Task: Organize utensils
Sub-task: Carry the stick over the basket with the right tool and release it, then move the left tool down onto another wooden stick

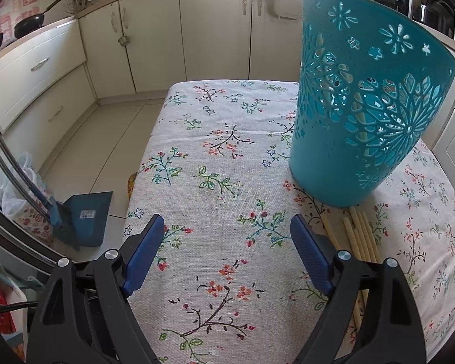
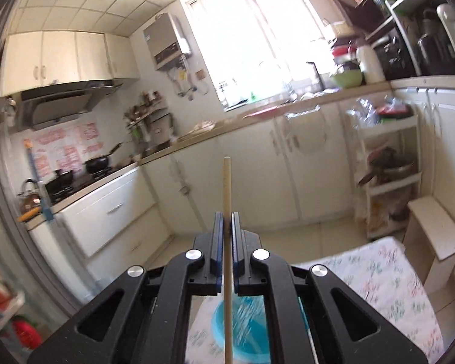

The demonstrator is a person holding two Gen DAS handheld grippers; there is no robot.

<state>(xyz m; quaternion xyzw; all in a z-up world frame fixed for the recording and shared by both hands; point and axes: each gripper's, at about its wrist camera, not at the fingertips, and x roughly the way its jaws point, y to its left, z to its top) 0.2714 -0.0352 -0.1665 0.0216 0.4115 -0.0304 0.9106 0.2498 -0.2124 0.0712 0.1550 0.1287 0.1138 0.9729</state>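
Note:
A teal plastic basket with cut-out flower patterns stands on the floral tablecloth, with pale sticks visible inside through the holes. Several pale wooden chopsticks lie on the cloth just in front of it, by my left gripper's right finger. My left gripper is open and empty, low over the cloth left of the basket. My right gripper is shut on one wooden chopstick, held upright high above the table, with the teal basket seen blurred below it.
Cream kitchen cabinets run along the far side and left. A blue dustpan stands on the tiled floor left of the table. A white shelf cart and a white stool stand at the table's far right.

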